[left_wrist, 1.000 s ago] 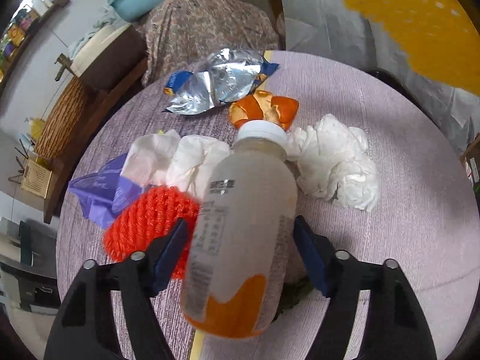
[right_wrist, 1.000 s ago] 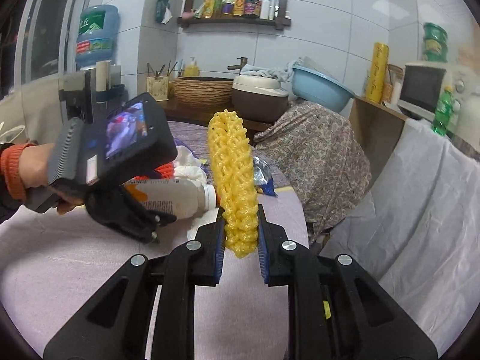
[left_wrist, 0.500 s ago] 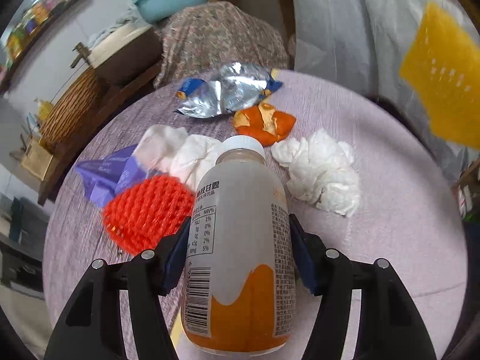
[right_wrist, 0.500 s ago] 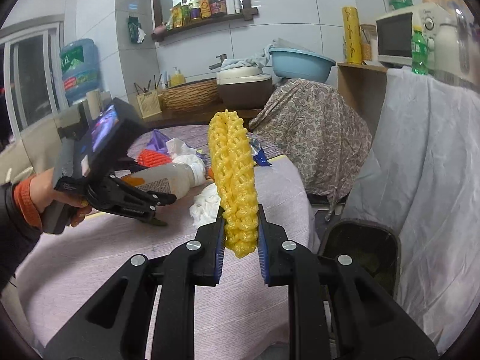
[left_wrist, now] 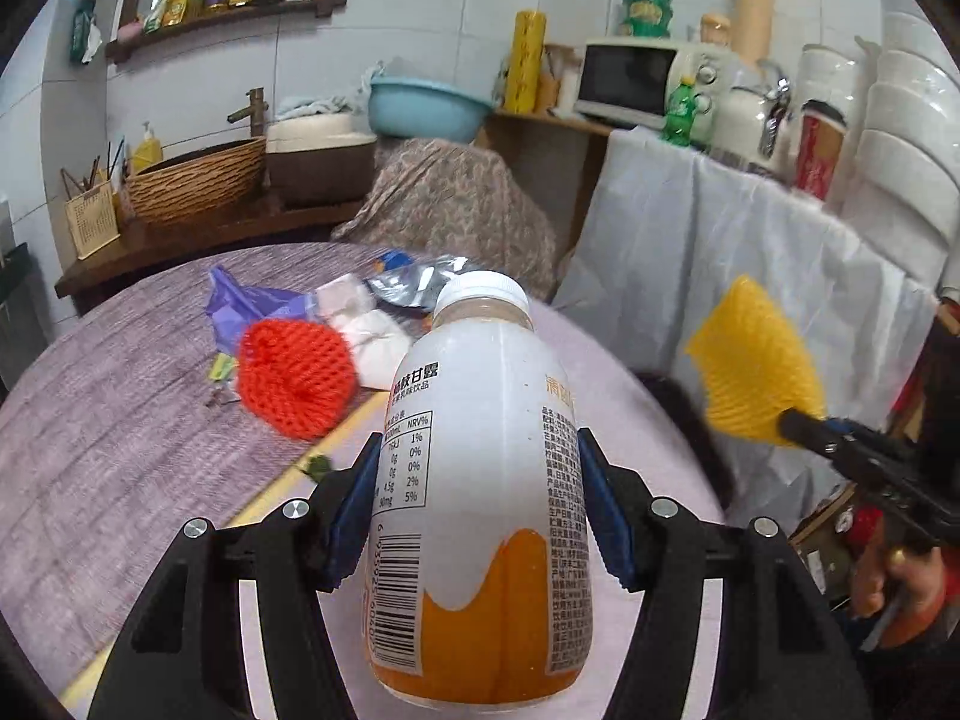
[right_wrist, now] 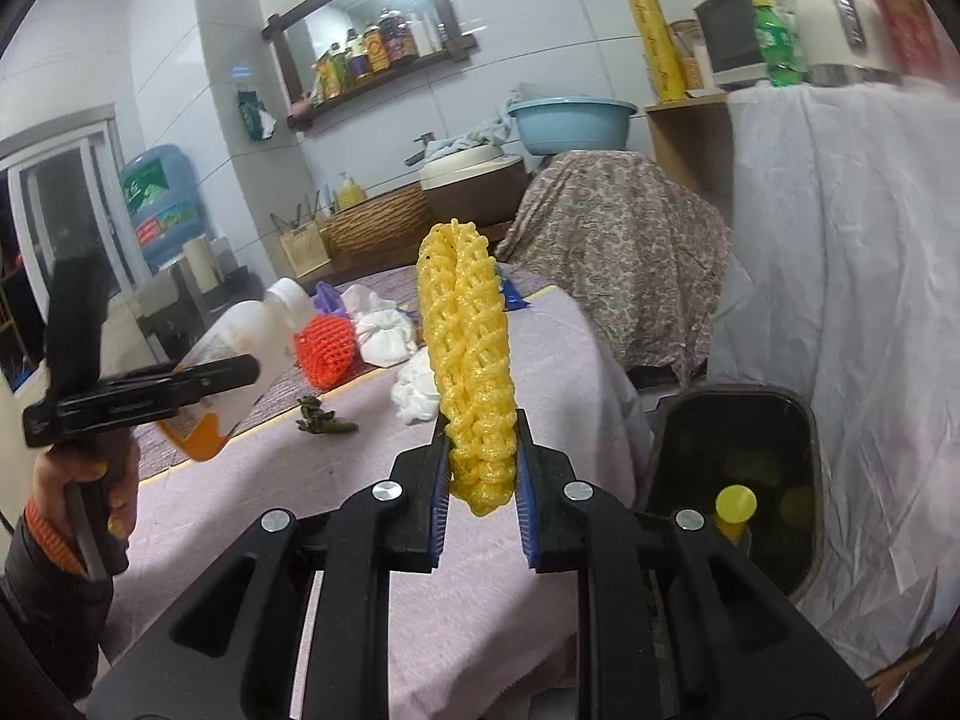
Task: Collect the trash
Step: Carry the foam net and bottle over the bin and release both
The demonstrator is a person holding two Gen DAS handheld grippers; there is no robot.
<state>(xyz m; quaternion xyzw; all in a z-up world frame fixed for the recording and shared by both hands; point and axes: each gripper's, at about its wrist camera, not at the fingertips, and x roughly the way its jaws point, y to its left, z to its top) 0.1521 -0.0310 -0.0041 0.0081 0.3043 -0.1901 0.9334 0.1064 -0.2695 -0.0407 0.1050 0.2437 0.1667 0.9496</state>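
Left gripper (left_wrist: 480, 504): we clamp the bottle (left_wrist: 480, 480), base cut off, lifted above the table (left_wrist: 120, 450).
Right gripper (right_wrist: 480, 474): we pinch the yellow foam net (right_wrist: 468, 360), upright.
Bin (right_wrist: 732, 456): beside the table edge, contents murky.
Table: red net (left_wrist: 294, 378), tissues (right_wrist: 384, 330) remain.

Two foam nets, yellow (right_wrist: 471, 360) and red (left_wrist: 294, 378), one bottle (left_wrist: 480, 480), two tongs.

On the bench (right_wrist: 540, 360), a net sleeve (right_wrist: 324, 348) lies left of crumpled tissues (right_wrist: 384, 333), a stalk scrap (right_wrist: 321, 414) lies before them, a tissue wad (right_wrist: 414, 393) to their right, and the bin (right_wrist: 732, 468) stands beside the bench's right edge.
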